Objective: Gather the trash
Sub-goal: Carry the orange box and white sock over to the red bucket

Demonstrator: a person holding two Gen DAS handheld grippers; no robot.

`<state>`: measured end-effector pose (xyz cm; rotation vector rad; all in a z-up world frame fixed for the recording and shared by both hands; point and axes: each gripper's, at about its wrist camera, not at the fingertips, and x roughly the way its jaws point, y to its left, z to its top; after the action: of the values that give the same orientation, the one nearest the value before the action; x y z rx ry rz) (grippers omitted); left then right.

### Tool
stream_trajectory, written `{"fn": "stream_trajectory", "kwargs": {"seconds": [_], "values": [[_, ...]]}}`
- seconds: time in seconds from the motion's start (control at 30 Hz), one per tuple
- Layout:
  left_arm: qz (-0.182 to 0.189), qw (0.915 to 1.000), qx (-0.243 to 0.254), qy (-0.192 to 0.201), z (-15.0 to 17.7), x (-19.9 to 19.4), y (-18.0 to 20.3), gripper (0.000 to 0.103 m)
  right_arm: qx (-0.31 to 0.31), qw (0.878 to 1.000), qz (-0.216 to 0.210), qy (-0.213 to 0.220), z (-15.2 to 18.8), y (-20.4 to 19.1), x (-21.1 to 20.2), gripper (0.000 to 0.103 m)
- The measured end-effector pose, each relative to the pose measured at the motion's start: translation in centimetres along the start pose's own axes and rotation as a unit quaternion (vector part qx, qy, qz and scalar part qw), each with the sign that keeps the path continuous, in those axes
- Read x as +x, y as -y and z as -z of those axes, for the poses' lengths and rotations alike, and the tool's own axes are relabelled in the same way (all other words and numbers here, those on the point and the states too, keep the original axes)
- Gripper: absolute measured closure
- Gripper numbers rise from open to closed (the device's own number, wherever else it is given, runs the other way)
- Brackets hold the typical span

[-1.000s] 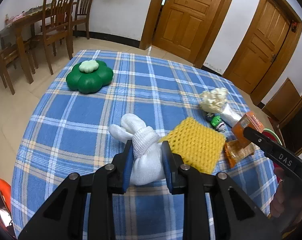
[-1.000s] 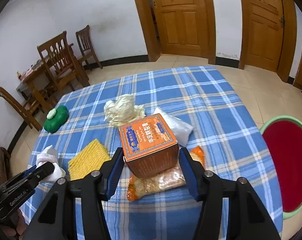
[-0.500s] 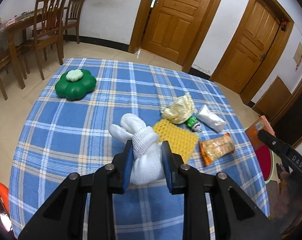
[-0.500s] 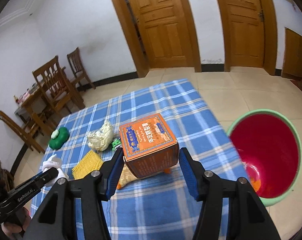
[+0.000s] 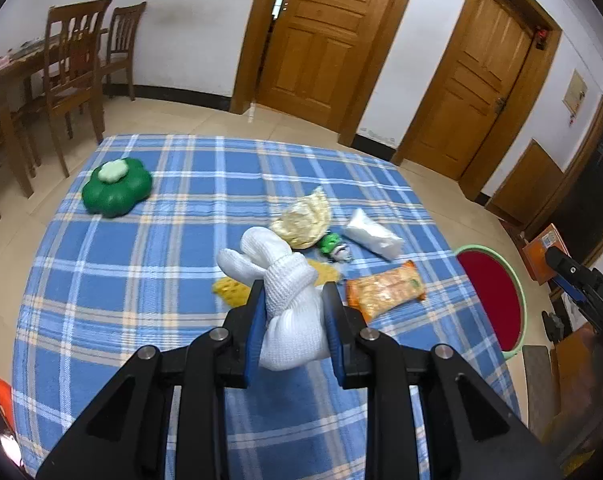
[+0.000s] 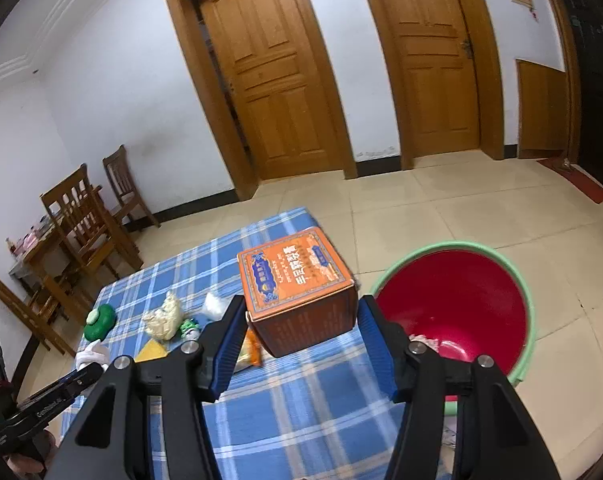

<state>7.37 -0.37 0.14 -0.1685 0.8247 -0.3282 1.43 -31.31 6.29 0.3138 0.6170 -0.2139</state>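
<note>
Trash lies on the checked surface (image 5: 149, 248): a crumpled paper (image 5: 303, 220), a snack bag (image 5: 385, 290), maybe yellow foam. Left hand-held gripper (image 5: 293, 312) squeezes a white sock (image 5: 289, 300). Right hand-held gripper (image 6: 301, 320) clamps an orange box (image 6: 297, 284) beside the red bin (image 6: 457, 304).

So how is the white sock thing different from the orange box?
The sock is white, soft and lumpy; the box is orange, stiff and square, with printing on top. The sock sits in the left tool, pinched narrow; the box fills the right tool, spread much wider. Both are held up above the table.
</note>
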Motion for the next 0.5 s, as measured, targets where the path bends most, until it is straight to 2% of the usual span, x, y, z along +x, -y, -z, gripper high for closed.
{"fn": "stream_trajectory", "kwargs": {"seconds": [0.5], "values": [[0.060,0.9962,0.062,-0.011,-2.1,1.1,7.1,0.076,0.051,0.997,0.054,0.008,0.0,6.1,-0.4,0.045]]}}
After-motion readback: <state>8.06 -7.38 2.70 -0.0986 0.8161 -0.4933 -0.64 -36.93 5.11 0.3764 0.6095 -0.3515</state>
